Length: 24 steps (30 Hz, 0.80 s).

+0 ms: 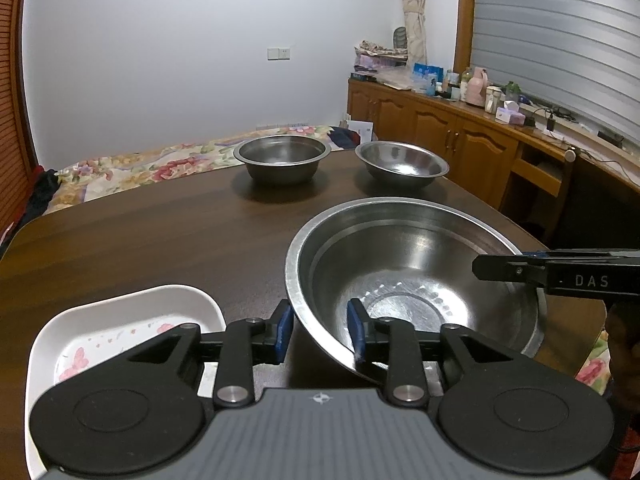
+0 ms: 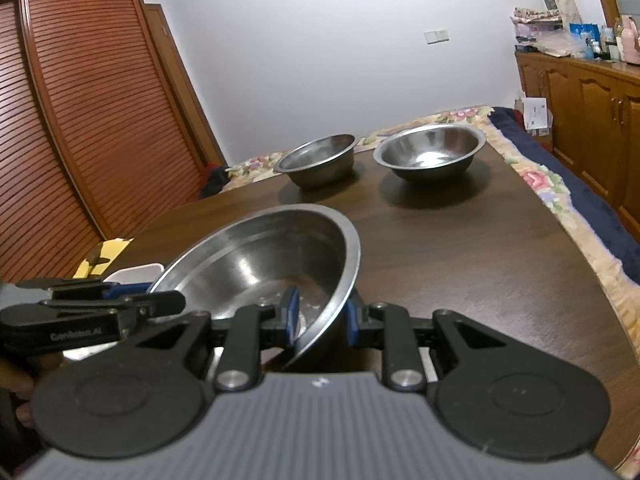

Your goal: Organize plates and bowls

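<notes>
At the near left lies a white flowered plate (image 1: 132, 308). Beside it the left tool (image 1: 320, 330) straddles the rim of the large steel bowl (image 1: 420, 264); whether it presses I cannot tell. The right tool (image 2: 322, 314) pinches the opposite rim, and the bowl is tilted.

I think the step is placing this bowl; next, the two small bowls (image 1: 282, 156) at the far side probably nest inside it.

The dark wooden desk (image 1: 160, 232) stands between a louvred wardrobe (image 2: 80, 100), a flowered bed (image 1: 140, 164) and wooden cupboards (image 1: 440, 128).
</notes>
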### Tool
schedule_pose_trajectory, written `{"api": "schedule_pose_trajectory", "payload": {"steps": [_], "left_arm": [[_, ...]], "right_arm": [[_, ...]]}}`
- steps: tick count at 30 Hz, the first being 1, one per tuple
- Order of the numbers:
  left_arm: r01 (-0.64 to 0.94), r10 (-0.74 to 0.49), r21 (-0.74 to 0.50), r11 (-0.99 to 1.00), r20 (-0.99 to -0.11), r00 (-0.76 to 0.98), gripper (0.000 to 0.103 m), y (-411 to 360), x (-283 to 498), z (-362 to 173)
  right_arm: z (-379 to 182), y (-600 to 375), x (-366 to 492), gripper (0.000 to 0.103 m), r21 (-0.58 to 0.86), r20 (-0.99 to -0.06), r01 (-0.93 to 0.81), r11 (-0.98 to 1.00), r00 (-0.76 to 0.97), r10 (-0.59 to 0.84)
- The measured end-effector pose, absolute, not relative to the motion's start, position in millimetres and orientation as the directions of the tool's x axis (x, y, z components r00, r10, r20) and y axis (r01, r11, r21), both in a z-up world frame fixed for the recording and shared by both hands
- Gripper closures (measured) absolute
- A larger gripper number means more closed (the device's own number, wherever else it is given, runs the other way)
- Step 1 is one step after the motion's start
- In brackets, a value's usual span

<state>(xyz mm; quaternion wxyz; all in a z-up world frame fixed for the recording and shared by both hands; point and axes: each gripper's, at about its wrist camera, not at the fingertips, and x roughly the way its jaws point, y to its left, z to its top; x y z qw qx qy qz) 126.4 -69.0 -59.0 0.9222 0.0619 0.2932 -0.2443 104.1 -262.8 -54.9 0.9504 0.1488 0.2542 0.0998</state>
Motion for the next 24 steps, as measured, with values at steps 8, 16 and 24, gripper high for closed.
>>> {"api": "schedule_pose_trajectory", "payload": {"steps": [8, 16, 24], "left_arm": [[0.451, -0.397, -0.044, 0.892, -0.556, 0.731, 0.05, -60.3, 128.9, -55.4], [0.431, -0.386, -0.033, 0.902, -0.513, 0.767, 0.046, -54.1, 139.2, -31.1], [0.434, -0.398, -0.029, 0.901, -0.454, 0.797, 0.039, -58.7, 154.4, -5.5]], "right_arm": [[-51.3, -269.1, 103.8, 0.062, 0.322, -0.452, -0.091, 0.942, 0.86, 0.237], [-37.7, -285.3, 105.7, 0.055, 0.306, -0.425, -0.087, 0.948, 0.879, 0.217], [-11.8, -314.8, 117.8, 0.049, 0.278, -0.375, -0.05, 0.959, 0.914, 0.156]]}}
